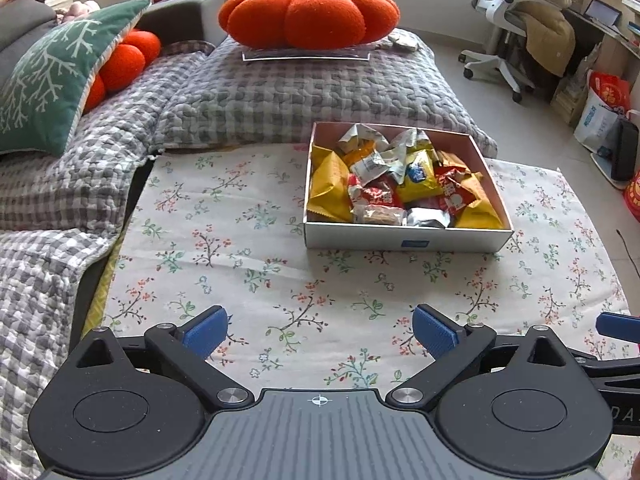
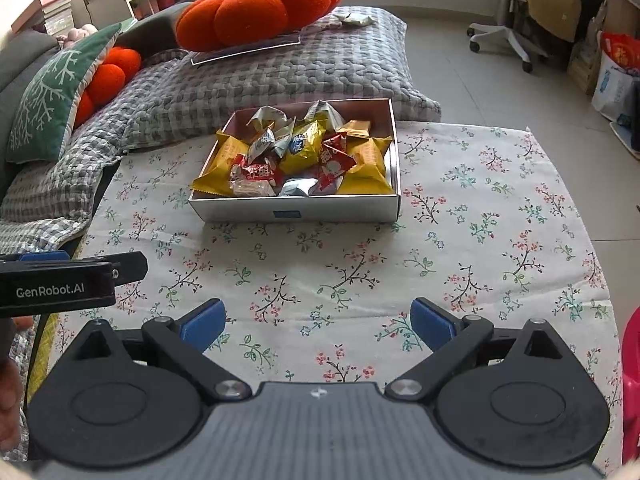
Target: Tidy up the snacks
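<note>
Both the left gripper (image 1: 320, 330) and the right gripper (image 2: 318, 322) hang released and empty over the flowered cloth (image 1: 248, 264), while the snacks (image 1: 400, 184) lie heaped in the white box (image 1: 404, 240) ahead. The loose, slippery packets could slide or spill if one is pinched at its edge. Nothing blocks the way; the quilt (image 1: 304, 96) and orange cushion (image 1: 308, 10) lie behind the box.

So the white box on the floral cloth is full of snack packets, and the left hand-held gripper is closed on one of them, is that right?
Not quite. The white box on the floral cloth is full of snack packets, but the left hand-held gripper is open and empty, well short of the box. The left wrist view shows only cloth between its blue pads.
</note>
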A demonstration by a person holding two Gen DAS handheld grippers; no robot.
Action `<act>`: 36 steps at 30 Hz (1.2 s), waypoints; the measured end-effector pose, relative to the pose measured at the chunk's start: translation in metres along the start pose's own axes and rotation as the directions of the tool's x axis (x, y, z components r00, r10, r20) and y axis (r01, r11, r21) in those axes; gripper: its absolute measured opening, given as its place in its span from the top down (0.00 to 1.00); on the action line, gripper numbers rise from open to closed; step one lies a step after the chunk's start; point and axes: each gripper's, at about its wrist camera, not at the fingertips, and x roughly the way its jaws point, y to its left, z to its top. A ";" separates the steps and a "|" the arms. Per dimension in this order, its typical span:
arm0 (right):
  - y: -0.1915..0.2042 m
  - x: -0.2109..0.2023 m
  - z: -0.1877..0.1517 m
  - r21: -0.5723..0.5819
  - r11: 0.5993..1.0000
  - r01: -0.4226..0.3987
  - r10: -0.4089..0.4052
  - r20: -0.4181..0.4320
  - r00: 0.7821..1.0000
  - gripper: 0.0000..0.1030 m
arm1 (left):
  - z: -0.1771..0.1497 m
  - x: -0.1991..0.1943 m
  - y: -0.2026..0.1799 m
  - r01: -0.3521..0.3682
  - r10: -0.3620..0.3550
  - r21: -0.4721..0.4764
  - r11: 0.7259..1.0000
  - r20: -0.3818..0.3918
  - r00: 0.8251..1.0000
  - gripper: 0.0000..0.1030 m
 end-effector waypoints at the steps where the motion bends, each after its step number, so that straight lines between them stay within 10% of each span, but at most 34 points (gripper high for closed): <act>1: 0.000 0.000 0.000 -0.002 1.000 0.003 -0.003 0.001 1.000 0.04 | 0.000 0.000 0.000 -0.003 0.003 -0.003 1.000 -0.001 1.000 0.03; 36: 0.016 0.000 -0.001 -0.073 0.994 0.083 -0.079 0.062 0.995 0.02 | -0.002 -0.002 -0.005 0.006 -0.006 0.025 1.000 0.004 1.000 0.00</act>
